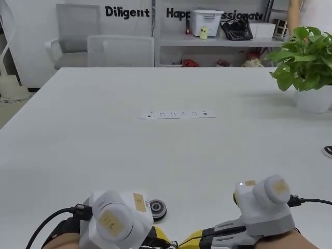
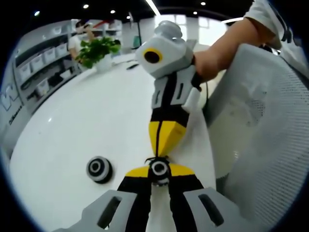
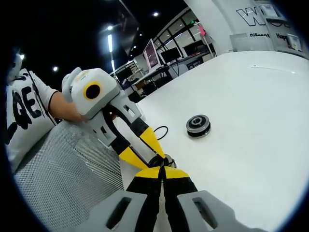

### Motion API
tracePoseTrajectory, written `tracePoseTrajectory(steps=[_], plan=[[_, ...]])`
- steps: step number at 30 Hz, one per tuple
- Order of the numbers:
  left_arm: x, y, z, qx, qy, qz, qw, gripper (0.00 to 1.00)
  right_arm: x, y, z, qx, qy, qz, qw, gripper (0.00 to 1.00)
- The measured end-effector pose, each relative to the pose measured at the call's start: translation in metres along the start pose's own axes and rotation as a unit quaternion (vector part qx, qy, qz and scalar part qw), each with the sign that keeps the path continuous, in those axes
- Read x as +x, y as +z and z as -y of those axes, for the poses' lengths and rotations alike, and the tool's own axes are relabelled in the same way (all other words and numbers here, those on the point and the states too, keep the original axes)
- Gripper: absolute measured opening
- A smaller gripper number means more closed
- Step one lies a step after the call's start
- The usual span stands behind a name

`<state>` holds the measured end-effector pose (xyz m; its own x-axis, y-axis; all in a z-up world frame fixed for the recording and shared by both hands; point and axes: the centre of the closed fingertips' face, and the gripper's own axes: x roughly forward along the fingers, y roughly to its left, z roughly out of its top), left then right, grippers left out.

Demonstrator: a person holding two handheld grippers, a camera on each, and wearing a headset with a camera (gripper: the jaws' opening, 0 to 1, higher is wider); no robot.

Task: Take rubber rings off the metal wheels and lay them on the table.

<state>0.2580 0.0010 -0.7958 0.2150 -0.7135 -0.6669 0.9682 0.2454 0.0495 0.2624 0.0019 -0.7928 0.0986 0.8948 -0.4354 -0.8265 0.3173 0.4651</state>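
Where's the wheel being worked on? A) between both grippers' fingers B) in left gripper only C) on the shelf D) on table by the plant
A: the wheel sits where the fingers of the left gripper and right gripper meet; a loose wheel lies apart on the table.

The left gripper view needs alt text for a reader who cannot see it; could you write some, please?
The left gripper holds a small metal wheel between its yellow-tipped jaws, while the right gripper, coming from above, meets that wheel with its jaws closed. A second wheel with a black rubber ring lies to the left on the white table.
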Motion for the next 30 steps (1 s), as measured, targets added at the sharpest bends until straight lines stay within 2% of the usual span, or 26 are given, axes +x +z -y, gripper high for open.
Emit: tracePoseTrajectory(steps=[8,14,24,30], plan=[[0.000,0.000,0.000,-0.002,0.000,0.001,1.0000,0.13,0.000,0.001,-0.003,-0.003,0.007,0.000,1.0000,0.00],[0.001,0.001,0.001,0.000,0.000,0.001,1.0000,0.13,0.002,0.005,-0.012,-0.010,0.025,0.004,0.9996,0.00],[0.001,0.001,0.001,0.004,-0.003,0.008,1.0000,0.13,-0.002,0.005,-0.002,0.004,0.012,0.018,0.9998,0.00],[0.000,0.002,0.001,-0.012,-0.009,0.014,0.9998,0.14,-0.002,0.005,0.000,0.008,0.009,0.020,0.9997,0.00]])
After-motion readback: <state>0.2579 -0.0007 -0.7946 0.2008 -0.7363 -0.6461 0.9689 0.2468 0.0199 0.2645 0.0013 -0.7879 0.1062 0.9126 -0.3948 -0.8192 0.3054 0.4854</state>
